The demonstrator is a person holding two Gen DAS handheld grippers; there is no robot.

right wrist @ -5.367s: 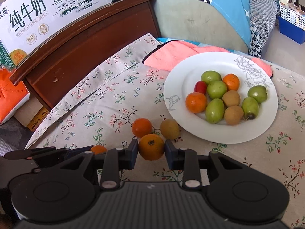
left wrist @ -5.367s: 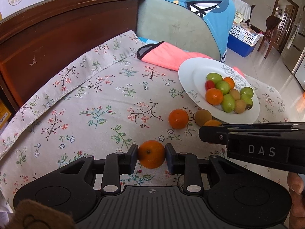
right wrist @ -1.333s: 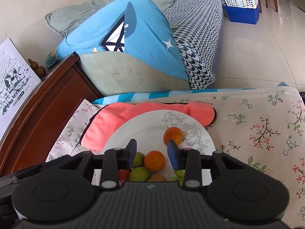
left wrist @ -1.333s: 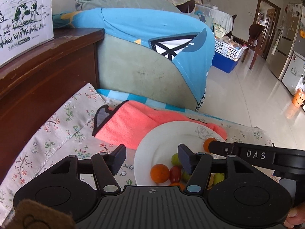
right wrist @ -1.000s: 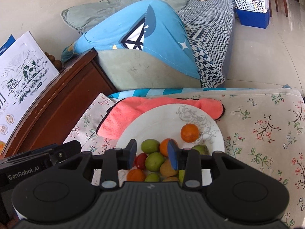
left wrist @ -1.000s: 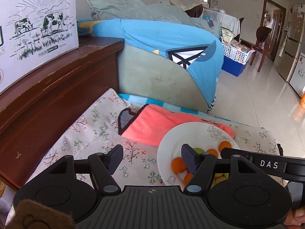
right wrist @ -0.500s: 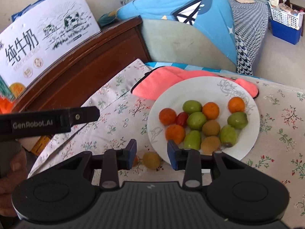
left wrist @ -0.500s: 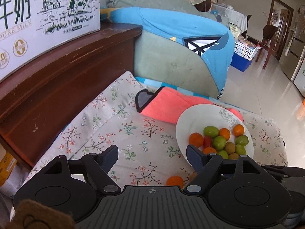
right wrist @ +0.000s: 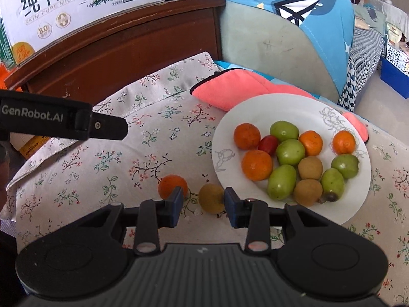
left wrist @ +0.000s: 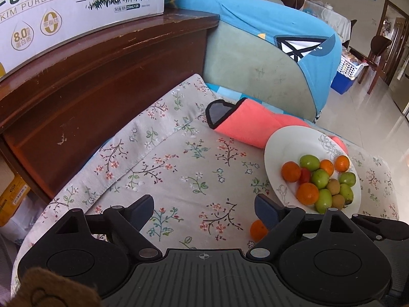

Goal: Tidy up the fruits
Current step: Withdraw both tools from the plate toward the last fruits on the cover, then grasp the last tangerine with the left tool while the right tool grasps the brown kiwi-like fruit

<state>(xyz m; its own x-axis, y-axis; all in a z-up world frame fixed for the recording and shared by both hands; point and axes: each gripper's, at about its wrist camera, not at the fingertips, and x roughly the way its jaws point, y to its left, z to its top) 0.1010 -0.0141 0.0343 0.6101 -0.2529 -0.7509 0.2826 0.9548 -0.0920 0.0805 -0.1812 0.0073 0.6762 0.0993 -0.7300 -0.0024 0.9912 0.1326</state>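
A white plate (right wrist: 276, 107) holds several oranges, green fruits, brown fruits and one red fruit. It also shows at the right as the plate (left wrist: 288, 143). On the floral cloth in front of it lie a loose orange (right wrist: 171, 184) and a brown fruit (right wrist: 211, 198). My right gripper (right wrist: 204, 202) hovers over the brown fruit, which lies in the gap between its narrowly open jaws, and the pads do not press it. My left gripper (left wrist: 204, 208) has its jaws opening wide with only cloth between them. The loose orange (left wrist: 257, 229) sits by its right finger.
A pink towel (left wrist: 245, 125) lies under the plate's far edge. A dark wooden board (left wrist: 102, 81) with a milk carton (left wrist: 76, 2) on top borders the cloth on the left. A blue-covered cushion (right wrist: 294, 25) stands behind. The left tool's black housing (right wrist: 51, 121) juts in at the left.
Both views have pulled back from the plate toward the near cloth, bringing the loose orange and brown fruit into sight. The left jaws have spread wider. Oranges held earlier now lie on the plate.
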